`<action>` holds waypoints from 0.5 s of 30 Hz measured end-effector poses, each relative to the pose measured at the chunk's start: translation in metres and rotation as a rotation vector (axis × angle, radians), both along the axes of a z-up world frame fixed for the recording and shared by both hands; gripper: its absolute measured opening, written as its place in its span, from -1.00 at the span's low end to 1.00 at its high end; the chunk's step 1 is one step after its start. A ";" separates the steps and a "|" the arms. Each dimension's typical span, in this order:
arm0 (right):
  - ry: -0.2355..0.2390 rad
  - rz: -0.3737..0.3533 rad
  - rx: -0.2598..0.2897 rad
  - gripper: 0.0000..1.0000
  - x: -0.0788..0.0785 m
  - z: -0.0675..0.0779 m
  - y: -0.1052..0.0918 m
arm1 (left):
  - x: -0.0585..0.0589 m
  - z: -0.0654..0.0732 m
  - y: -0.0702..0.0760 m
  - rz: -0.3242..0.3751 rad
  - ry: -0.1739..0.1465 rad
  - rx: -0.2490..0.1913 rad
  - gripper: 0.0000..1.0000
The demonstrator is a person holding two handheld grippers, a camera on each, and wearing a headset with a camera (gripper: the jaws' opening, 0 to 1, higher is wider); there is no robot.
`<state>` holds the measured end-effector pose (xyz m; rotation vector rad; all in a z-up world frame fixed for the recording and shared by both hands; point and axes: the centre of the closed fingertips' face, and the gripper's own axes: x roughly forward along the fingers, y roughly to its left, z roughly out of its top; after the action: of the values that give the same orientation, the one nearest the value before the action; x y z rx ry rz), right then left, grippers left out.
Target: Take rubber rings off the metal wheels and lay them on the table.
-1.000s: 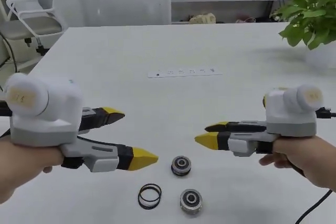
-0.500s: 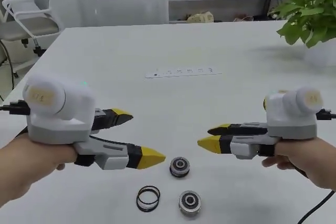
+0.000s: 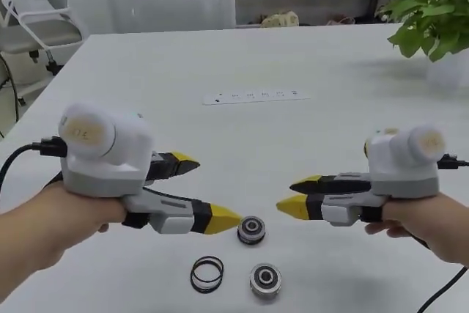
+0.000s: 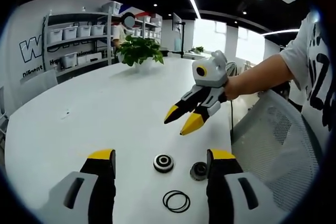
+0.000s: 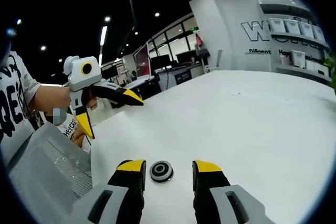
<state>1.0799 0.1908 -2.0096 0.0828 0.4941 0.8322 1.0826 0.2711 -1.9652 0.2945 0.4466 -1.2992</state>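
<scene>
Legible markings: partial wall lettering only.
The white wall beside the shelves carries large outlined letters beginning "W", cut off by the shelving, with a smaller line beneath beginning "Different". The black print on the person's T-shirt is too fragmentary to read.

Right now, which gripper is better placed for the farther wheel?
Probably right. The right gripper has the farther wheel centred between its open jaws in its own view; the left gripper, wider open, also frames the nearer wheel and the rings.
</scene>
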 end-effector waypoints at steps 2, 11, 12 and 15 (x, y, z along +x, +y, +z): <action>0.002 0.003 -0.004 -0.33 -0.001 -0.002 0.001 | 0.000 -0.003 -0.002 -0.004 0.002 0.004 0.33; 0.015 0.013 -0.024 -0.33 0.000 -0.013 -0.002 | 0.002 -0.011 -0.008 -0.014 0.020 0.013 0.26; 0.017 0.013 -0.026 -0.33 0.000 -0.014 -0.002 | 0.003 -0.012 -0.008 -0.013 0.022 0.012 0.25; 0.020 0.017 -0.035 -0.34 0.000 -0.018 -0.003 | 0.004 -0.015 -0.011 -0.011 0.036 0.010 0.23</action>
<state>1.0802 0.1879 -2.0271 0.0551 0.5289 0.8402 1.0864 0.2605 -1.9805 0.2824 0.4824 -1.3149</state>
